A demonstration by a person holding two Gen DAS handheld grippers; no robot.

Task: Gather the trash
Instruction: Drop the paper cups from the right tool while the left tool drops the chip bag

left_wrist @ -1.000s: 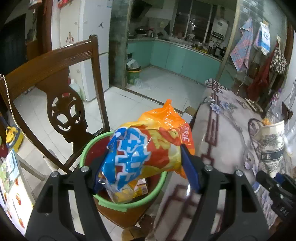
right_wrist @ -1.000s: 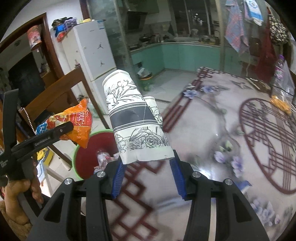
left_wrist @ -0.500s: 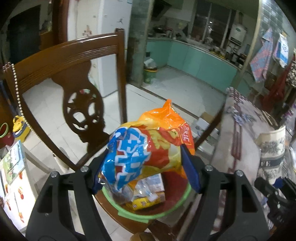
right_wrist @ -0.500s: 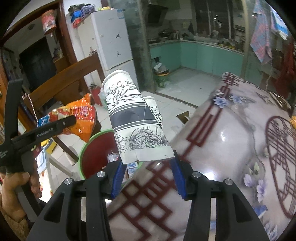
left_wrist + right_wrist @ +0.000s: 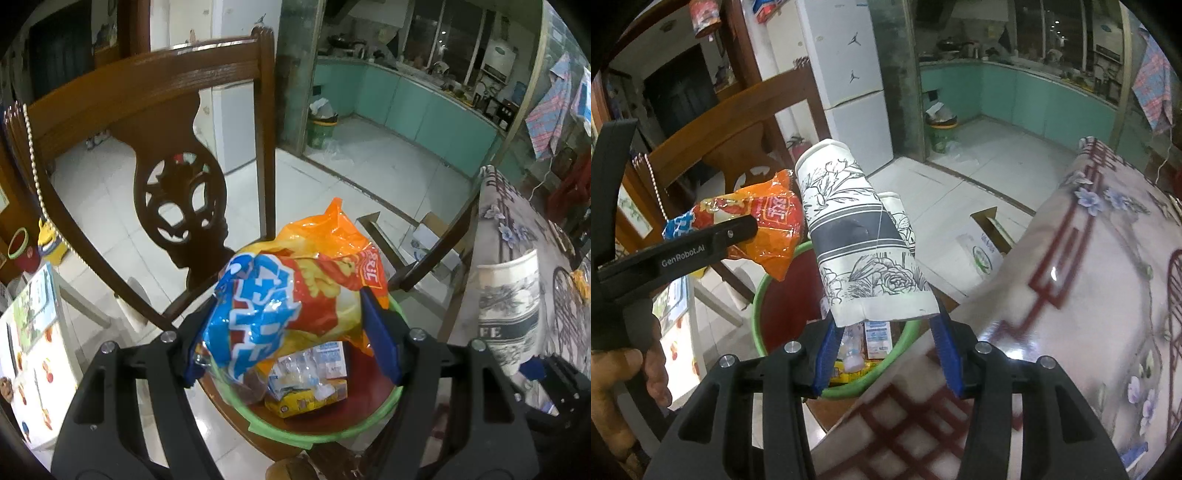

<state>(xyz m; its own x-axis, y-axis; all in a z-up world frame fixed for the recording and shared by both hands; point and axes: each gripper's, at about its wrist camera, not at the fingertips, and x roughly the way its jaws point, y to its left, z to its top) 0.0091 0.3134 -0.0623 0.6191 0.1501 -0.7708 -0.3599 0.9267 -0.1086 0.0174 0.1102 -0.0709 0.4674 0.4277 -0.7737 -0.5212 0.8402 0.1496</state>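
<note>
Left wrist view first: the wooden chair (image 5: 155, 110) fills the left side, and on its seat sits the green-rimmed bin (image 5: 332, 432), already holding a yellow packet (image 5: 306, 400) and some clear wrappers. Directly above the bin's near-left rim, the left gripper (image 5: 291, 332) is clenched on a crumpled snack bag (image 5: 295, 291), orange and blue, its blue pads pressing the bag from both sides. To the right, past the table edge (image 5: 491, 258), the flowered paper cup (image 5: 508, 310) shows side-on.

Right wrist view, same order: the left gripper (image 5: 738, 229) comes in from the left with the snack bag (image 5: 757, 221) hanging over the far-left rim of the bin (image 5: 757, 295). In the middle, the right gripper (image 5: 882, 343) grips the paper cup (image 5: 857, 236) by its flattened mouth end, base pointing away; a second cup seems nested or tucked behind it, though that part is hard to read. The cup hangs over the bin's near-right rim, beside the corner of the patterned table (image 5: 1071, 277).

By my reading, the job is partly done: some trash lies in the bin, and both held pieces are over it but not yet let go. Whether more litter waits on the table cannot be told from here.
</note>
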